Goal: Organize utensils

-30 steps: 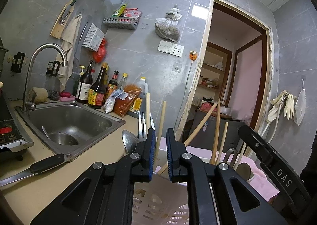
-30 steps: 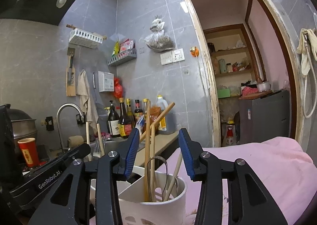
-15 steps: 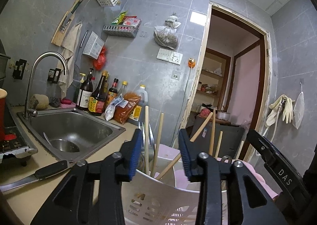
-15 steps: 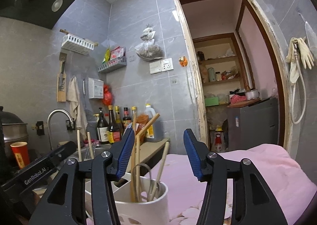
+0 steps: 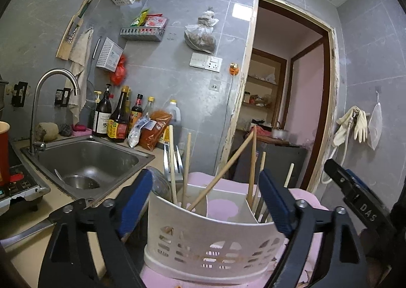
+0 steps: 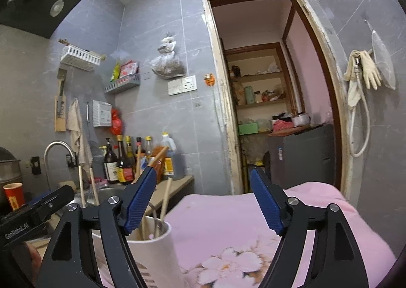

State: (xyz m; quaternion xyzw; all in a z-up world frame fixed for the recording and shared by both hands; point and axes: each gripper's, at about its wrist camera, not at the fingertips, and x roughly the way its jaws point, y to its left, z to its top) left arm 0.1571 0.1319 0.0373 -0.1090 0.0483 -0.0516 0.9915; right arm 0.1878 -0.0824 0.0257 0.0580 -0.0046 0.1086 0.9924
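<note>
A white perforated utensil holder [image 5: 210, 244] stands on a pink cloth, close in front of my left gripper [image 5: 205, 199]. Several wooden chopsticks [image 5: 186, 161], a fork [image 5: 166, 161] and a spoon [image 5: 159, 184] stick up from it. My left gripper's jaws are opening wide, one on each side of the holder's rim, and the blue pads [image 5: 134, 199] touch nothing. In the right wrist view the holder [image 6: 152, 244] sits low left, partly behind the left finger. My right gripper [image 6: 203, 199] is opening too, with only cloth behind the gap.
A steel sink [image 5: 142, 156] with a faucet [image 5: 38, 110] lies to the left, sauce bottles [image 5: 118, 120] behind it. A knife [image 5: 25, 229] lies on the counter at the near left. The pink flowered cloth [image 6: 241, 237] spreads right toward an open doorway [image 6: 266, 110].
The left jaws, shut beside a chopstick above the holder, have opened wide around it. The right jaws have widened and the gripper has swung right, so the holder has slid to the left.
</note>
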